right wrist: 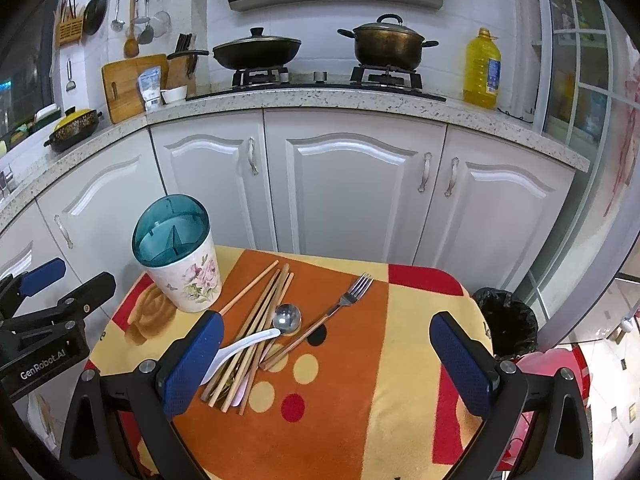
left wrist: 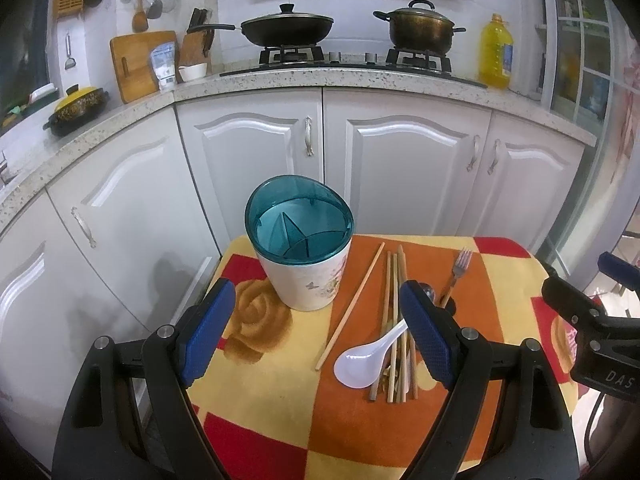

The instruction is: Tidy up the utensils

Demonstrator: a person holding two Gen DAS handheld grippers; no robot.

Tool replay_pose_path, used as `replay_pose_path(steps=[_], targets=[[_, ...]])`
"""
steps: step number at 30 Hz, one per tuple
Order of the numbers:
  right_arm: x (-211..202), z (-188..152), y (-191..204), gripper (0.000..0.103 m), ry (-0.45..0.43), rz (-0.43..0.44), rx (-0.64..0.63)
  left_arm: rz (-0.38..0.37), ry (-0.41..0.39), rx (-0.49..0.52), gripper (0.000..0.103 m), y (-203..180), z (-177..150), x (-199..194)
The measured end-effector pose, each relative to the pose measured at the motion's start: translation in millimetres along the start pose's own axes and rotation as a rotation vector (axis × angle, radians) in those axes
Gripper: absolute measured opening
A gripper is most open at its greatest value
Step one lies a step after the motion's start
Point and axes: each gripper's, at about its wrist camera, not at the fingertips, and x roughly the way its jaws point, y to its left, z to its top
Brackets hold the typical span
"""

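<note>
A white flowered utensil holder point(left wrist: 305, 256) point(right wrist: 182, 256) with a teal divided insert stands upright and empty at the table's far left. Several wooden chopsticks point(left wrist: 394, 304) point(right wrist: 260, 320) lie in a loose pile at the table's middle. A white plastic spoon point(left wrist: 366, 358) point(right wrist: 244, 346) lies across them. A metal spoon point(right wrist: 287, 317) and a fork point(left wrist: 458, 270) point(right wrist: 346, 300) with brown handles lie to their right. My left gripper point(left wrist: 316, 332) is open above the near left of the table. My right gripper point(right wrist: 326, 364) is open above the near right.
The small table wears a red, orange and yellow cloth point(left wrist: 280, 396) point(right wrist: 360, 400). White cabinets point(left wrist: 400, 168) and a counter with a stove and pots stand behind. A black-lined bin point(right wrist: 506, 320) stands on the floor at the right.
</note>
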Motion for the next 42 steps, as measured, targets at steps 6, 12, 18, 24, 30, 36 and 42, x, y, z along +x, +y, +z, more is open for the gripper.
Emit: replay_pose_path(steps=[6,12,18,24,30,36,42], targets=[[-1.2,0.9,-5.6,0.103,-0.008,0.011,0.036,0.003,-0.005,-0.002,0.085,0.6,0.9,-0.1],[-0.8,0.9,-7.0,0.103,-0.008,0.004,0.041,0.001,-0.009,-0.002,0.085,0.9,1.5,-0.8],[-0.6,-1.9,-5.6,0.103,-0.019,-0.010,0.024,0.005,-0.010,-0.001,0.085,1.5,1.8,-1.0],[2.6,-4.9,-6.8,0.103,-0.005,0.017,0.030,0.005,0.004,-0.002,0.085,1.6,-0.1,1.9],[8.3,-8.1,-6.3,0.103,0.029,0.057,0.036,0.004,0.015,-0.003,0.085,0.7,-2.5,4.4],[8.4,-9.2,-1.4,0.103,0.031,0.060,0.014,0.005,0.013,-0.008,0.085,1.4,-3.4,4.3],[10.3,-9.5,-0.1,0.103,0.050,0.061,0.003,0.006,0.015,-0.010,0.085,1.8,-4.4,4.6]])
